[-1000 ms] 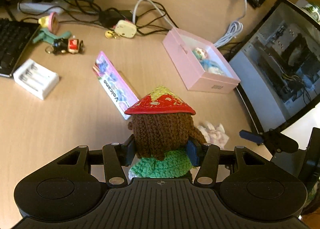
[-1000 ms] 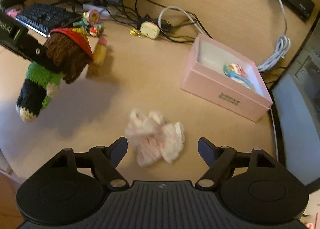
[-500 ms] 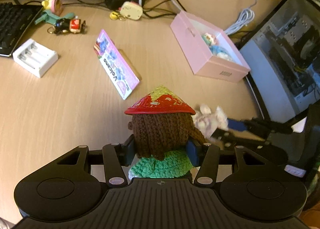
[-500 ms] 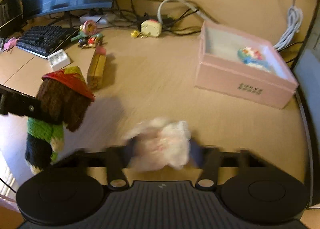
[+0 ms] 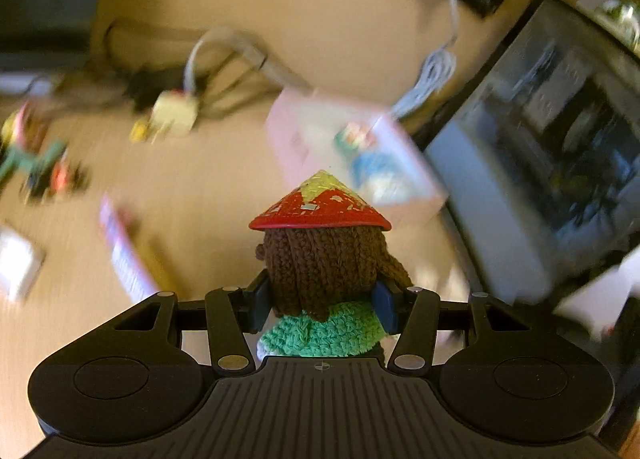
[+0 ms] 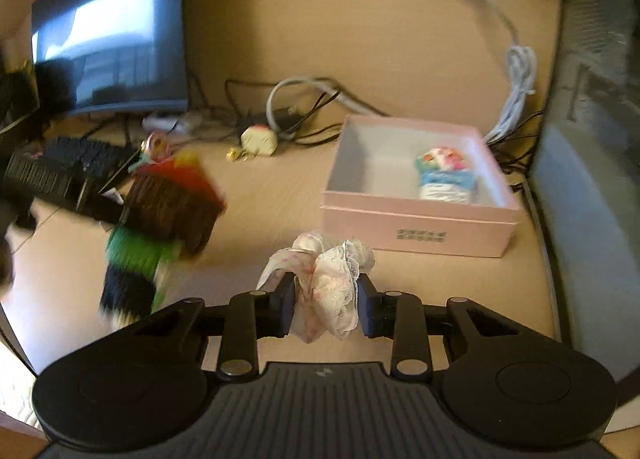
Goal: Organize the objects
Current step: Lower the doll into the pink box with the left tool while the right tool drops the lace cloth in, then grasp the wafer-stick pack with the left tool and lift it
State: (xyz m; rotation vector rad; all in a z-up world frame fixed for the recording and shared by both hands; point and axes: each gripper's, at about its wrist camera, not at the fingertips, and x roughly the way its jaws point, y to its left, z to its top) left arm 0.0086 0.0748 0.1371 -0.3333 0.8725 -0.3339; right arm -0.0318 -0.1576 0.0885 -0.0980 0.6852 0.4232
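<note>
My left gripper is shut on a crocheted doll with brown hair, a red cone hat and a green top; the doll also shows blurred in the right wrist view, held above the desk. My right gripper is shut on a white and pink lacy cloth and holds it off the desk. An open pink box stands ahead of the right gripper with a small colourful doll inside. The box is blurred in the left wrist view.
A monitor and a keyboard stand at the left. Cables and a small cream charm lie behind the box. A PC case stands at the right. A pink card pack, a white case and small toys lie at the left.
My right gripper has closed on the lacy cloth and lifted it off the desk. My left gripper has swung with the doll toward the pink box; its view is now blurred.
</note>
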